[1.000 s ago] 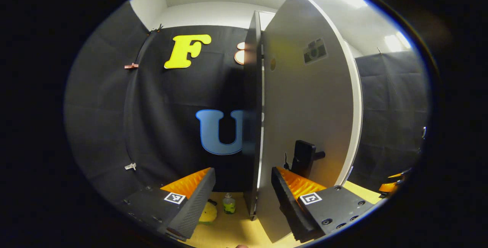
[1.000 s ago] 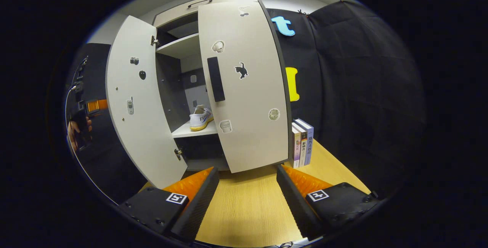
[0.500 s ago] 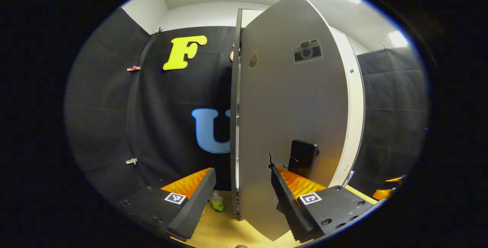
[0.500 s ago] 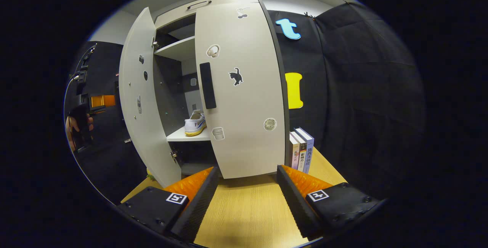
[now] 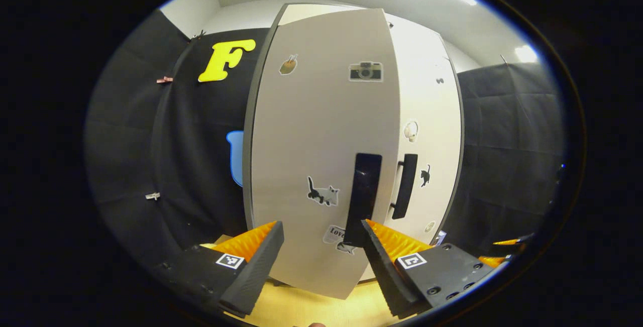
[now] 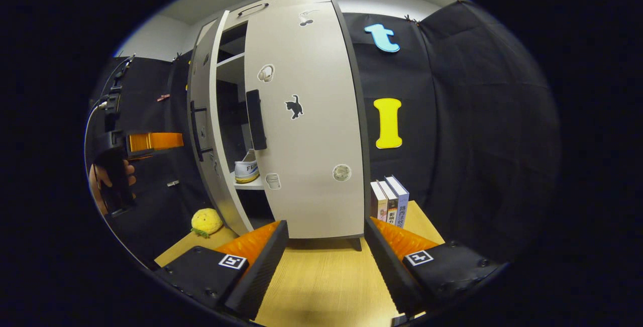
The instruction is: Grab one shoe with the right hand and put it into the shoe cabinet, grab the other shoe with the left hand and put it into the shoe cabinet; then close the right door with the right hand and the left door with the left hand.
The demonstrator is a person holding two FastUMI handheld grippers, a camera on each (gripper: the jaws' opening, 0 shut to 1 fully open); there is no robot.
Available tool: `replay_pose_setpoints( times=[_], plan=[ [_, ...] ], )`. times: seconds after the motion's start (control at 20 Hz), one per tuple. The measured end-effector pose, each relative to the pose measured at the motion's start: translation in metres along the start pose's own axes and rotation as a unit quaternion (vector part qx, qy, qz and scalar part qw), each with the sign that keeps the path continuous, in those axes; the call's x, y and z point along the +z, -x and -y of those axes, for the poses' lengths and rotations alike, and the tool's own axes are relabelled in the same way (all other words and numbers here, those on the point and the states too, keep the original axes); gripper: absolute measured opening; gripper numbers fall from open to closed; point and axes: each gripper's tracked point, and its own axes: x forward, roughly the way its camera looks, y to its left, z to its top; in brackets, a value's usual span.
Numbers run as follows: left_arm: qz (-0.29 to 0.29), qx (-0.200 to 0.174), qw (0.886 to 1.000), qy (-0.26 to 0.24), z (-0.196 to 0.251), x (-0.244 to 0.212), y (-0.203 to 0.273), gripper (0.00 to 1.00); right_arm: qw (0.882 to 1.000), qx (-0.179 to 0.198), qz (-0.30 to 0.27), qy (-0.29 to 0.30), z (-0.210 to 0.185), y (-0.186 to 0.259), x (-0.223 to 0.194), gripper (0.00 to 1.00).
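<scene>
Since the earlier frame the left door (image 5: 311, 156) had swung round from nearly edge-on until its sticker-covered face filled the centre of the left gripper view, its dark handle (image 5: 362, 196) just above the left gripper (image 5: 321, 261). That gripper's jaws stood wide apart with nothing between them; whether a finger touched the door could not be told. Right of centre in that view the right door (image 5: 427, 131) lay almost flush with the shoe cabinet (image 5: 301, 11).

From the right gripper view the left door (image 6: 203, 131) showed as a narrow strip at left of centre, a slim gap remaining between it and the right door (image 6: 306, 131). Through that gap one white shoe (image 6: 247, 170) sat on a shelf; the second shoe could not be made out. At the far left edge a hand (image 6: 100, 186) held the left gripper (image 6: 153, 141). The right gripper (image 6: 325, 261) hung open and empty over the wooden table (image 6: 321, 287) at the bottom centre. Books (image 6: 389, 201) stood just right of the cabinet, and a yellow plush toy (image 6: 206, 221) lay at lower left
</scene>
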Motion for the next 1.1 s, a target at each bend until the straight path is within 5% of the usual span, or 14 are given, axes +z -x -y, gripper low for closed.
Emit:
replay_pose_setpoints(
  times=[0.55,1.1],
  plan=[
    [0.024,0.055,0.998,0.006,0.032,-0.024,0.063,0.95,0.998,0.057,0.009,0.013,0.014,-0.013,0.013,0.98],
    [-0.006,0.052,0.999,-0.010,-0.008,-0.059,0.119,0.95,0.999,-0.027,0.020,-0.003,0.014,0.039,0.003,0.98]
  ],
)
